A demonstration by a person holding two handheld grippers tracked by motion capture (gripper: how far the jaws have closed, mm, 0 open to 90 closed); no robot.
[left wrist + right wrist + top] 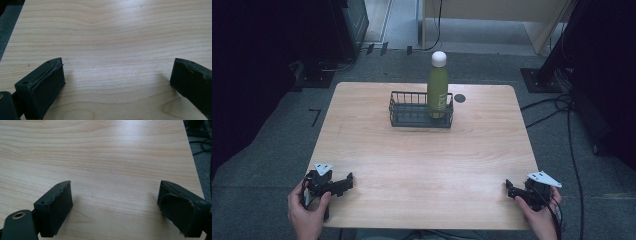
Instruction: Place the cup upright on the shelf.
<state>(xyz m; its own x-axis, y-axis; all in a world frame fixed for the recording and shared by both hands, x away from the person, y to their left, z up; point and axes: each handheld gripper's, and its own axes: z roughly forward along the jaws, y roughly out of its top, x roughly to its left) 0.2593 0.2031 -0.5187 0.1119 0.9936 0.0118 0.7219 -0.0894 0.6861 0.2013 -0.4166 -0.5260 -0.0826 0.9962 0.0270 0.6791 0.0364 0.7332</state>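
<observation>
One light wooden rectangular table with rounded corners [422, 165] takes up most of the high view, its top mostly bare; its pale grain also shows under the jaws in the left gripper view [112, 37] and the right gripper view [100, 150]. One dark wire rectangular basket [409, 111] sits near the far edge of the table, about centre. One tall green bottle with a white cap [437, 85] stands upright inside the basket, in its right end, its top rising well above the rim. One small dark round spot [459, 98] lies on the table just right of the basket, apart from it; what it is cannot be told. Two black two-jaw grippers, one per hand, both at the near edge and well apart from the basket and bottle. Left gripper [346, 181] is at the near-left corner, held by the left hand [307, 210], one grey three-cornered plate on top; in the left gripper view [117, 77] its two jaws stand wide apart with bare wood between them, released, nothing held. Right gripper [510, 187] is at the near-right corner, held by the right hand [539, 212], also one grey plate on top; in the right gripper view [115, 205] its two jaws are spread with bare table between, released, gripping nothing. Two hands, two grippers, one basket, one bottle, one table.
</observation>
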